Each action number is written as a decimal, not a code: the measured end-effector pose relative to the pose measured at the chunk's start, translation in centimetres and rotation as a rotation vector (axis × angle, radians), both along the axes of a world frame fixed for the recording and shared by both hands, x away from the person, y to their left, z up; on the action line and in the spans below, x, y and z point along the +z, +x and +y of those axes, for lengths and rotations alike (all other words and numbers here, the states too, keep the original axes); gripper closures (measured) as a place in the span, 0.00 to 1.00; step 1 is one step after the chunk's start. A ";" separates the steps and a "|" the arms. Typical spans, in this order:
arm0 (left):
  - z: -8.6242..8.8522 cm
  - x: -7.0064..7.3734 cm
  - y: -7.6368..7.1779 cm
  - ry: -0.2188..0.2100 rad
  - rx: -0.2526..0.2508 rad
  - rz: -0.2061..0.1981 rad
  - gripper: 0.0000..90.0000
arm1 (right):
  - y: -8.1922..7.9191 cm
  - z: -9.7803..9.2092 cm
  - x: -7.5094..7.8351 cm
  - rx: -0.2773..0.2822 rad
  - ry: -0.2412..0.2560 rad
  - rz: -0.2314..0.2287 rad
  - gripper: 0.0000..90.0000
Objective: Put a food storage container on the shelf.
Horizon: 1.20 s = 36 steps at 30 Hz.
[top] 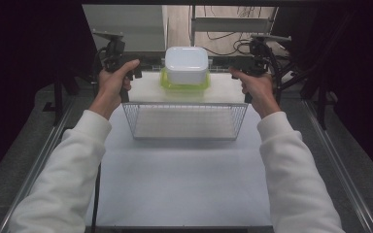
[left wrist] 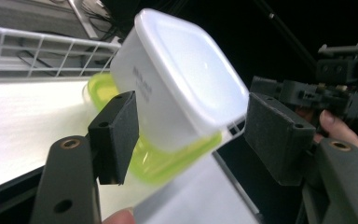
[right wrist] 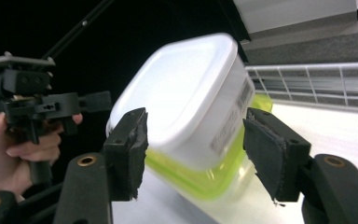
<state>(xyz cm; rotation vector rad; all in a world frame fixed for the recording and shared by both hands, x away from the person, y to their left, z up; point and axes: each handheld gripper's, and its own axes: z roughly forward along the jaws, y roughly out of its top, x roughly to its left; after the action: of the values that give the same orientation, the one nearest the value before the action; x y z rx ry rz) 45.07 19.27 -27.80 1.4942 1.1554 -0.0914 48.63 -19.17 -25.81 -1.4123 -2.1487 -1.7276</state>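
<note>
A white plastic container [top: 186, 64] stands upside down on its yellow-green lid [top: 184, 86], on the white surface beyond a wire basket [top: 184, 104]. My left gripper [top: 138, 70] is held at its left side and my right gripper [top: 230, 70] at its right, both at the height of the container. In the left gripper view the container [left wrist: 186, 79] and lid [left wrist: 168, 161] sit between the open jaws of my left gripper [left wrist: 196, 135]. In the right gripper view the container [right wrist: 186, 93] and lid [right wrist: 200, 179] lie between the spread jaws of my right gripper [right wrist: 196, 149]. Neither pair is clamped on it.
The wire basket holds nothing and sits on the white table [top: 184, 184] in front of the container. A white wire rail [left wrist: 42, 51] runs along the far edge of the surface. Metal side rails [top: 340, 170] border the table. Cables and dark curtains lie beyond.
</note>
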 end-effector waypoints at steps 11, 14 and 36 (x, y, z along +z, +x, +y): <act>0.2 -1.6 -5.9 0.069 -0.026 -0.076 0.35 | -4.8 -1.4 -2.1 0.035 -0.065 -0.091 0.35; 0.3 -2.7 -7.4 0.062 -0.040 -0.088 0.35 | -6.3 -2.0 -3.0 0.037 -0.078 -0.111 0.33; 2.2 -14.7 -18.2 0.219 -0.018 -0.084 0.31 | -15.9 -6.3 -13.1 0.062 -0.152 -0.129 0.29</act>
<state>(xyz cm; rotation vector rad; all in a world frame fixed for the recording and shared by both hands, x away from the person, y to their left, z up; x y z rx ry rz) 26.90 21.49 -42.53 1.6850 1.1112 0.0878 32.75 -25.51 -38.91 -1.2827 -2.4106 -1.7106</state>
